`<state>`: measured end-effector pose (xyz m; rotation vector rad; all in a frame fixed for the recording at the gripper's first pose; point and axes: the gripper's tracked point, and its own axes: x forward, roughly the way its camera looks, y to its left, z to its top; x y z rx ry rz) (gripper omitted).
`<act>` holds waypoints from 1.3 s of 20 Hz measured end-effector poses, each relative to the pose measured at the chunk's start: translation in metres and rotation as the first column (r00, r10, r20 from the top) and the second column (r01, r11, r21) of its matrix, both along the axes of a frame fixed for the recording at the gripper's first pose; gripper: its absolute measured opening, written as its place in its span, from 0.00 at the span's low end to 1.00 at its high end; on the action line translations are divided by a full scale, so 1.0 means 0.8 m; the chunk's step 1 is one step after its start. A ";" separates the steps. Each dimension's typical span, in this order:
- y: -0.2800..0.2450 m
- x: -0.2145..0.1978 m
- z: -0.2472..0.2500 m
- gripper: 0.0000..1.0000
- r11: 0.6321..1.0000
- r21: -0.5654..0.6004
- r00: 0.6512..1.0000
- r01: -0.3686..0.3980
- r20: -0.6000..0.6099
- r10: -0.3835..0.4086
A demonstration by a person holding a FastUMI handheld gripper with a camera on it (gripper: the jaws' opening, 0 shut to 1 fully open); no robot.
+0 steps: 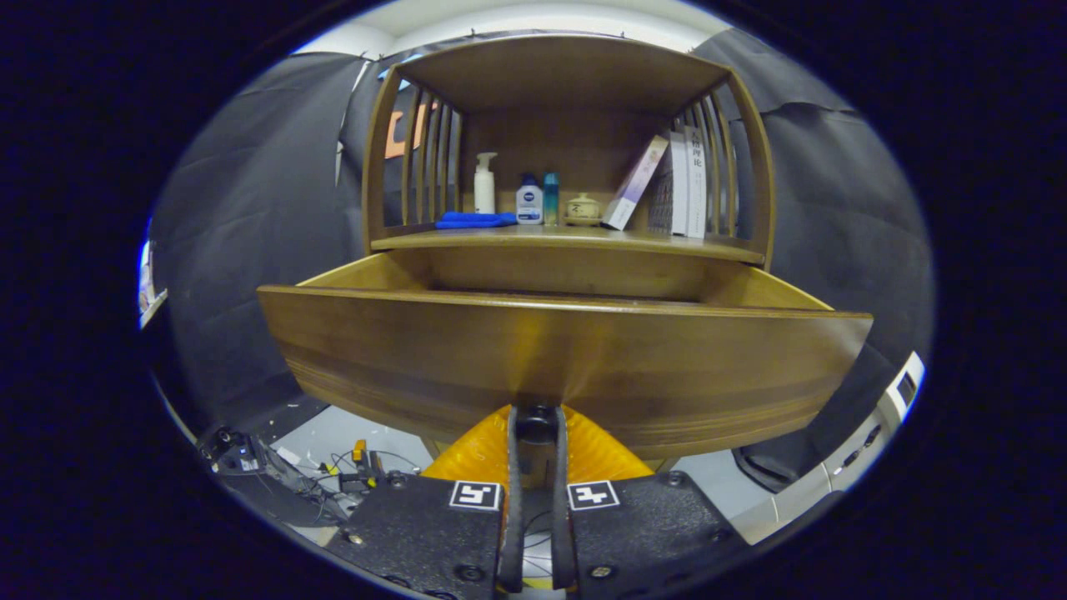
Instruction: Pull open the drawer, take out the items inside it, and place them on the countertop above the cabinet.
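— While the gripper (538,433) is pinched nearly shut on the small dark round knob (538,422) of the brown wooden drawer (567,358), shouldn't the pull run straight back?

— I'd say so: level and slow, or the fingers could slip off the knob. The drawer looks well out already.

— And what's inside?

— Hidden behind its front from here. Beyond it lies the wooden countertop (575,239), carrying a folded blue cloth (477,220), a white pump bottle (484,185) and leaning books (667,185).
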<state>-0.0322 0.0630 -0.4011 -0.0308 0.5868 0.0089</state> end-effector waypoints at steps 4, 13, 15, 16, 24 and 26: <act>0.005 -0.012 0.001 0.16 0.999 -0.014 1.000 -0.029 0.004 0.029; 0.008 -0.027 0.001 0.16 0.998 -0.027 0.998 -0.061 -0.008 0.061; 0.010 -0.029 0.001 0.18 0.997 -0.017 0.997 -0.073 -0.034 0.073; 0.010 -0.032 0.001 0.19 0.996 -0.004 0.995 -0.084 -0.063 0.084; -0.018 -0.032 0.106 0.52 0.971 0.017 0.969 -0.239 -0.067 0.240; -0.045 -0.017 0.140 0.65 0.970 -0.006 0.969 -0.242 -0.053 0.241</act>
